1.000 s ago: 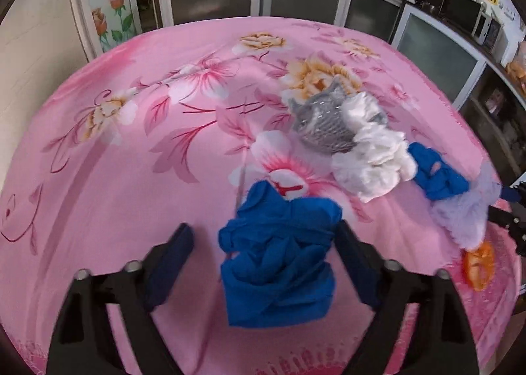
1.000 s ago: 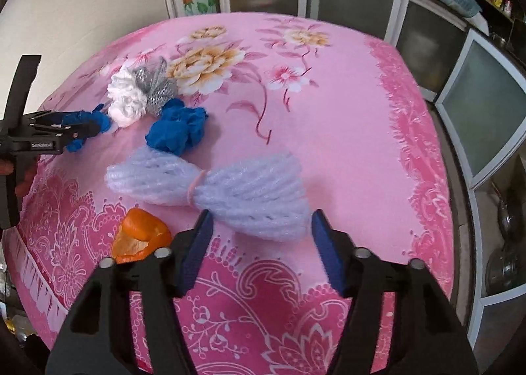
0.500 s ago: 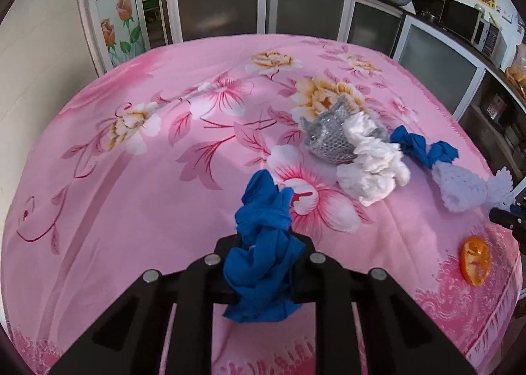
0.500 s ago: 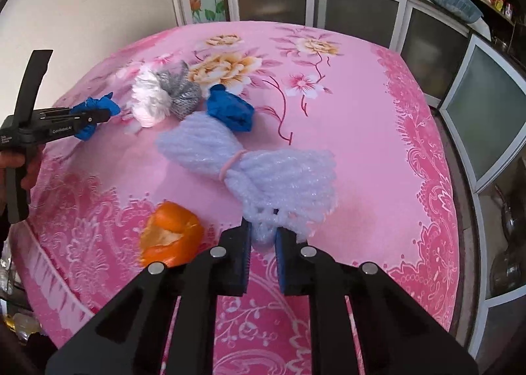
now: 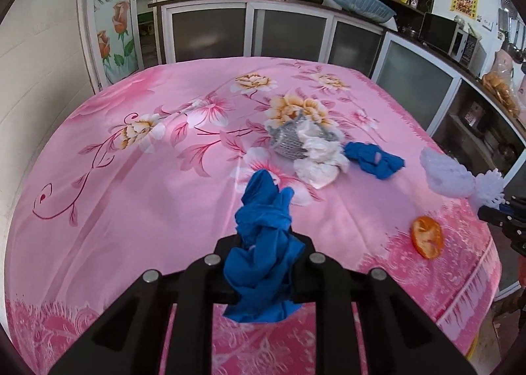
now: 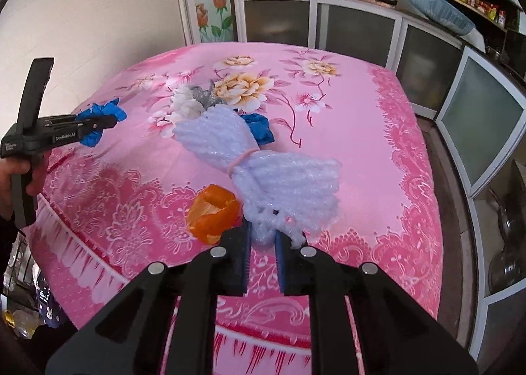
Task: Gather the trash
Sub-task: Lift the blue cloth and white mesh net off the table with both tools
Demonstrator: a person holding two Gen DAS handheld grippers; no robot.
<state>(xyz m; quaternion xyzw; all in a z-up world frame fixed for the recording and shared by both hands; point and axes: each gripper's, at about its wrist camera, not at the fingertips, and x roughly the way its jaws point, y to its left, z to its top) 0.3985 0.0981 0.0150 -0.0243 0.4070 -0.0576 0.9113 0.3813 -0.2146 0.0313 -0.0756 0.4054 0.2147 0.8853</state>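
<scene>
Pink floral cloth covers the desk [image 5: 131,197]. Nearest, the left claw [image 5: 263,268] clenches a crumpled blue rubber glove [image 5: 263,243], hiding its pads; the right claw [image 6: 261,255] pinches a white foam fruit net [image 6: 263,171] that hides part of an orange peel [image 6: 212,212]. Both claws tilt downward. Farther off lie white tissue [image 5: 320,158] and grey mesh [image 5: 287,141].

Both grippers closed, left gripper [image 5: 263,263] lifting the blue glove [image 5: 263,253], right gripper [image 6: 262,253] the foam net [image 6: 263,171].
</scene>
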